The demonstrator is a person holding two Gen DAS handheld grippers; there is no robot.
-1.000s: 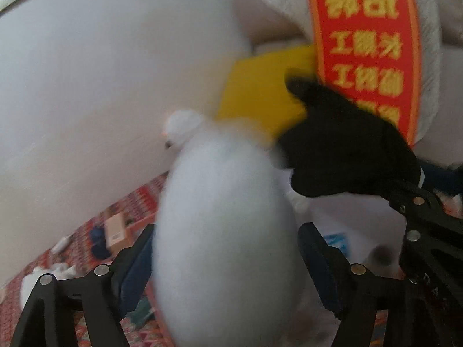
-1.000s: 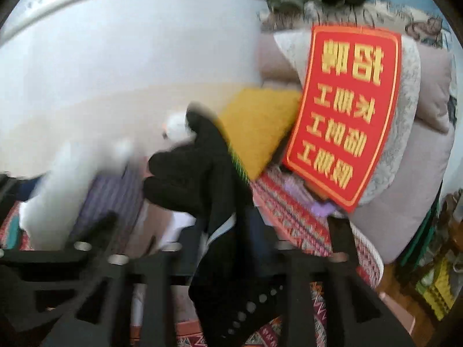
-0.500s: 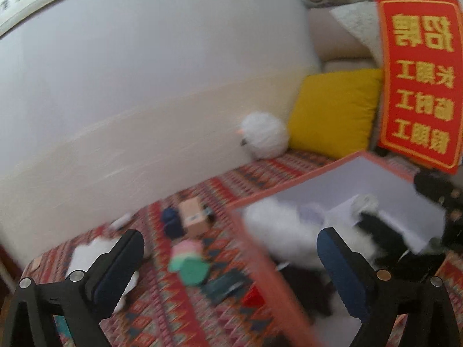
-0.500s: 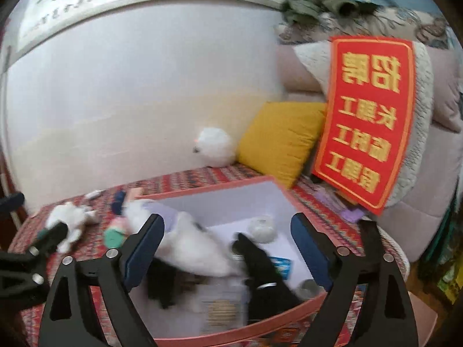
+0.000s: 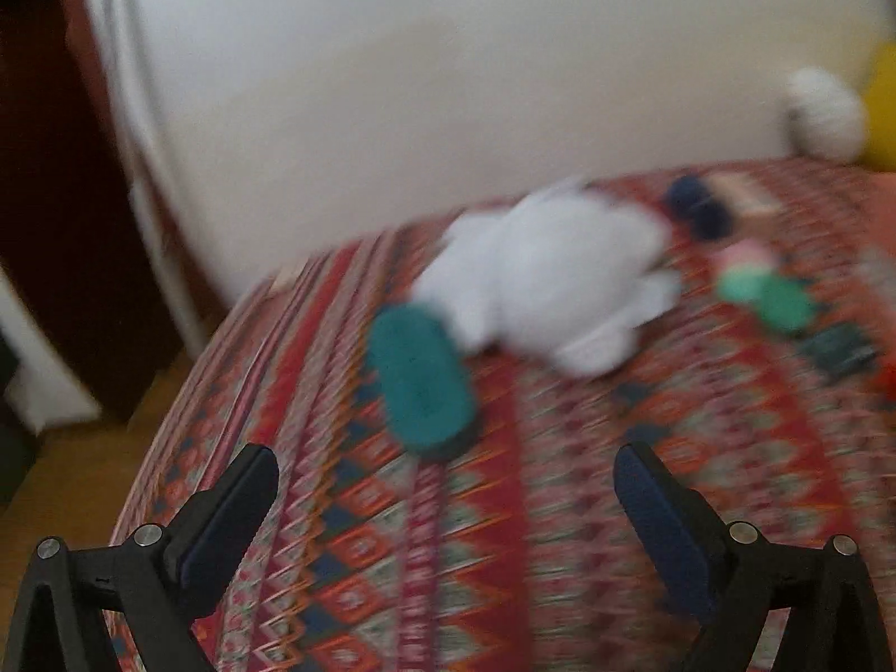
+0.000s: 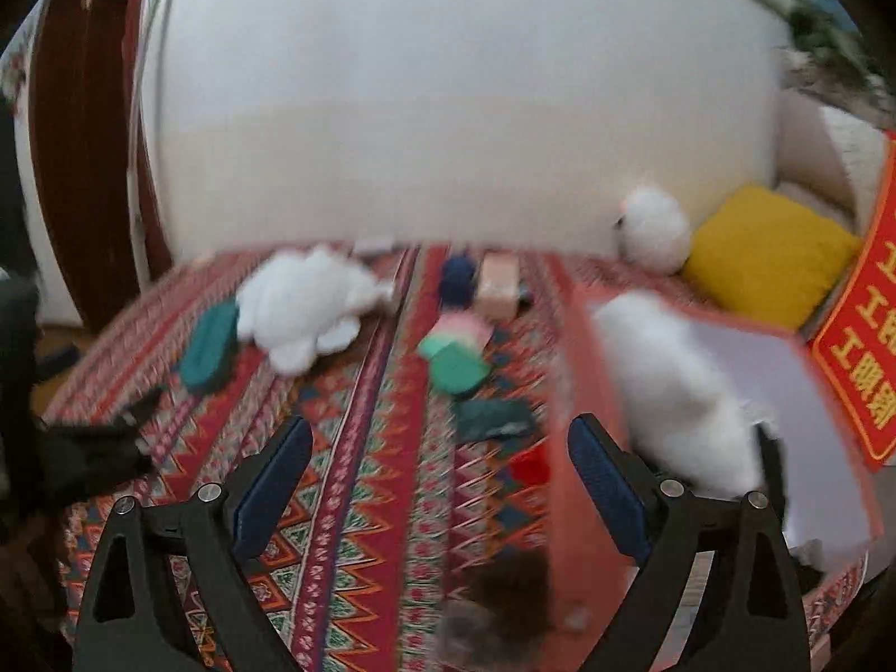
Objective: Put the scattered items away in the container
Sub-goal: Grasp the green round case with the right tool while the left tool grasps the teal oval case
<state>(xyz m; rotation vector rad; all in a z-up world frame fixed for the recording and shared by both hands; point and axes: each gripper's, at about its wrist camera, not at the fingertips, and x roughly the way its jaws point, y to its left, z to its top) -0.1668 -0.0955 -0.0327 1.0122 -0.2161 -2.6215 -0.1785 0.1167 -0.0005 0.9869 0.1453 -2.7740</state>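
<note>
My left gripper (image 5: 445,481) is open and empty above the patterned bedspread. Ahead of it lie a teal oval case (image 5: 421,372) and a white plush toy (image 5: 551,274), touching each other. My right gripper (image 6: 439,451) is also open and empty, beside the orange box (image 6: 582,425). A white fluffy plush (image 6: 680,386) lies inside the box. On the bedspread sit the white plush toy (image 6: 305,308), the teal case (image 6: 208,353), a green and pink item (image 6: 455,355), a dark blue ball (image 6: 456,280), a small tan box (image 6: 497,284) and a dark green flat item (image 6: 493,417).
A round white plush (image 6: 652,229) and a yellow cushion (image 6: 770,252) rest against the white wall. A red sign with yellow characters (image 6: 865,358) stands at the right. The bed's left edge (image 5: 168,414) drops to a wooden floor. A dark brown fuzzy thing (image 6: 507,588) lies near the box.
Both grippers let go of their loads into the box, then swung left toward the scattered items. The white fluffy plush now lies in the box.
</note>
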